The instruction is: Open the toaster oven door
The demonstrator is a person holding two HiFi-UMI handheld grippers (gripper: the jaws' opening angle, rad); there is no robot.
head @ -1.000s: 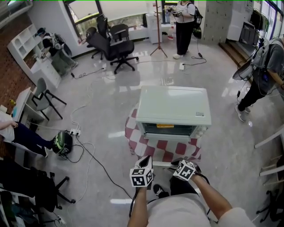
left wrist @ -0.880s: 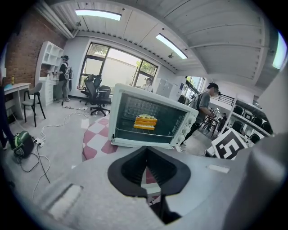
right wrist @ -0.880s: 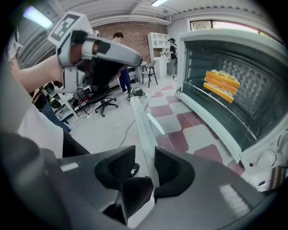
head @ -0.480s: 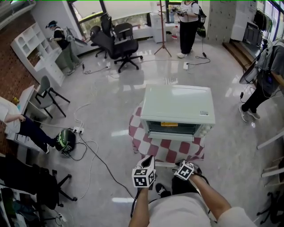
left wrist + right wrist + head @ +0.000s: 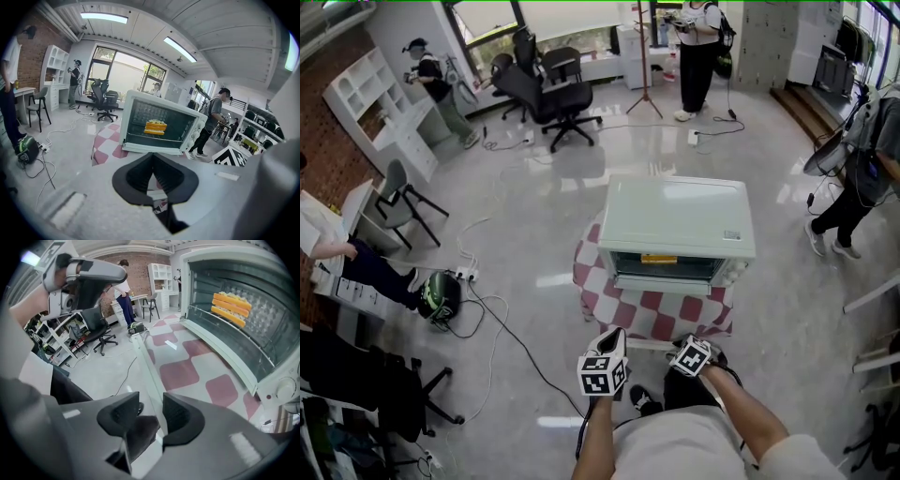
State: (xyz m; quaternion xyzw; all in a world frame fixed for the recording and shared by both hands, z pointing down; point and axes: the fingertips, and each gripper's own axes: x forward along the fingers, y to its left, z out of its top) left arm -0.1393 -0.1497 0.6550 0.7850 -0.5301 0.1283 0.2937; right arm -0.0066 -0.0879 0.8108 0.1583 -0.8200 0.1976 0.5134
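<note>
The pale-green, box-shaped toaster oven [image 5: 677, 220] sits on a red-and-white checked tablecloth [image 5: 649, 315] straight ahead of me. Its glass door [image 5: 666, 269] is shut, its long edge running left to right across my front. My right gripper [image 5: 151, 403] — jaws spread, nothing between them — looks the nearer. My left gripper [image 5: 152, 164] hangs back, jaws pressed together on nothing.
</note>
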